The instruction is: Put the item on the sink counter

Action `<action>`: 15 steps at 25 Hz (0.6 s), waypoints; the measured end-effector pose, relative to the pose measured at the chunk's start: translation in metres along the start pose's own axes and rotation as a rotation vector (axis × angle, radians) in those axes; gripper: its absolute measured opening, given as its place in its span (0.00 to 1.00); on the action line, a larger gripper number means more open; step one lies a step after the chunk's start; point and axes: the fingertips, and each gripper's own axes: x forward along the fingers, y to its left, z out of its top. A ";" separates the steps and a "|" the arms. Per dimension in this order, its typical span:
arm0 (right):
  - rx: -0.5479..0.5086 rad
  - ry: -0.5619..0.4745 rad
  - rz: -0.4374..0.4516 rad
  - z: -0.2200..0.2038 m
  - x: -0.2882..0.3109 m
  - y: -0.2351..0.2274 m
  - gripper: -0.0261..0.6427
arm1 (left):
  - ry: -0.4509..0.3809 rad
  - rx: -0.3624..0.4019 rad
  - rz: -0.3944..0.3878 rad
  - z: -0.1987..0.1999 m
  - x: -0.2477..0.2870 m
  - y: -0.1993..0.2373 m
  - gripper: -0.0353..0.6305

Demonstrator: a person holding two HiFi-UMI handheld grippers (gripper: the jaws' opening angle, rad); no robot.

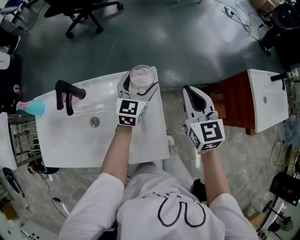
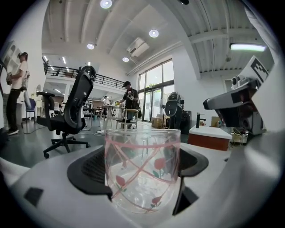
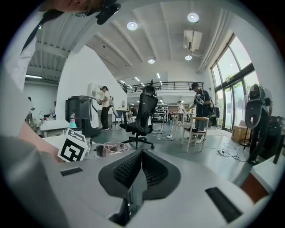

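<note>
A clear glass tumbler (image 1: 142,76) with pink stripes and red flowers (image 2: 142,173) stands upright between the jaws of my left gripper (image 1: 140,80). The black pads (image 2: 91,171) press on both its sides. It is over the far right corner of the white sink counter (image 1: 150,136); I cannot tell whether its base touches the counter. My right gripper (image 1: 189,92) is off the counter's right edge, over the floor. Its jaws (image 3: 140,156) are shut together with nothing in them.
The basin has a black faucet (image 1: 66,95) and a drain (image 1: 95,122). A blue bottle (image 1: 33,108) and a wire rack (image 1: 21,138) are at the left. A second sink on a brown cabinet (image 1: 267,98) stands at the right, an office chair (image 1: 84,11) beyond.
</note>
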 end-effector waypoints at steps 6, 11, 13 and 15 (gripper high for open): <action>0.001 0.004 -0.009 -0.001 -0.002 -0.002 0.08 | 0.050 0.019 -0.007 -0.010 0.003 -0.001 0.74; 0.006 0.008 -0.014 -0.003 -0.006 -0.001 0.08 | 0.075 0.042 -0.017 -0.013 0.004 -0.004 0.74; 0.008 0.009 -0.015 -0.003 -0.007 -0.001 0.08 | 0.108 0.070 -0.028 -0.018 0.005 -0.006 0.74; 0.009 0.010 -0.016 -0.003 -0.006 0.000 0.08 | 0.143 0.103 -0.039 -0.024 0.006 -0.009 0.74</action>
